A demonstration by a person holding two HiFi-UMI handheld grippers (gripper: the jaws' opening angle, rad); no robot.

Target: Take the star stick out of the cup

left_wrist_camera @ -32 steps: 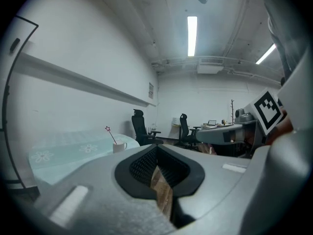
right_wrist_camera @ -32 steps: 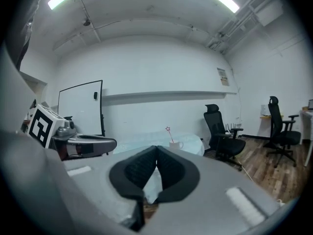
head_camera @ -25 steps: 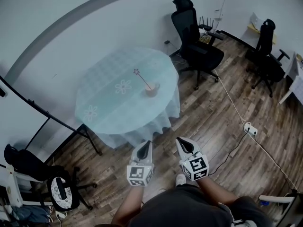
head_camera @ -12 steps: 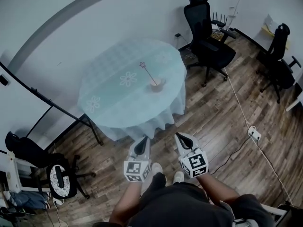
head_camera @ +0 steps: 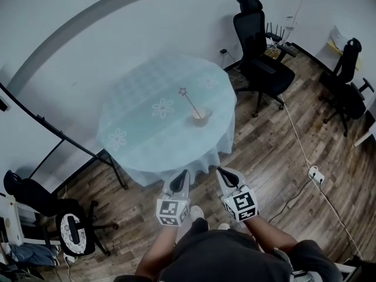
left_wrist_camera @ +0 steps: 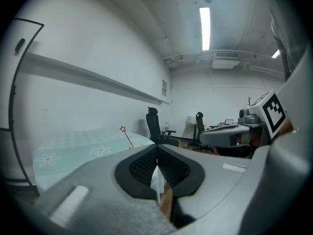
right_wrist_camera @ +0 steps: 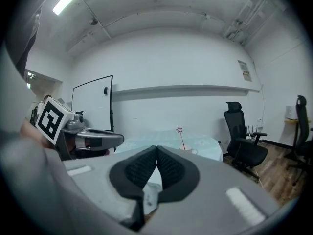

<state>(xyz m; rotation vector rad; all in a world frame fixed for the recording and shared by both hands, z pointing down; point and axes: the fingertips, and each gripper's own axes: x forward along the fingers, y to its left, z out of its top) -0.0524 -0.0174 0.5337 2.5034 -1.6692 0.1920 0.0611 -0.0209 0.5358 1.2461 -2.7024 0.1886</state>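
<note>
1. The left gripper (head_camera: 183,174) was held low in front of the person, over the wood floor (head_camera: 276,151). In the left gripper view its jaws were seen pressed together, pad against pad, with nothing clamped between them.
2. The right gripper (head_camera: 222,173) was held just beside the left one, at about the same height. In the right gripper view its jaws were likewise seen closed on each other and empty.
3. Both grippers were pointed toward the round table (head_camera: 138,143), which was covered with a pale blue cloth (flower motifs were printed on it). Both were kept well apart from the cup and short of the table's near edge.
4. The cup (head_camera: 201,117) was seen standing upright on the table, toward its right side in the head view.
5. The star stick (head_camera: 190,101) was seated in the cup, tilted up and to the left, with its star end clear of the rim.
6. A black office chair (head_camera: 258,51) was placed beyond the table by the wall, and a second chair (head_camera: 348,81) was seen farther right.
</note>
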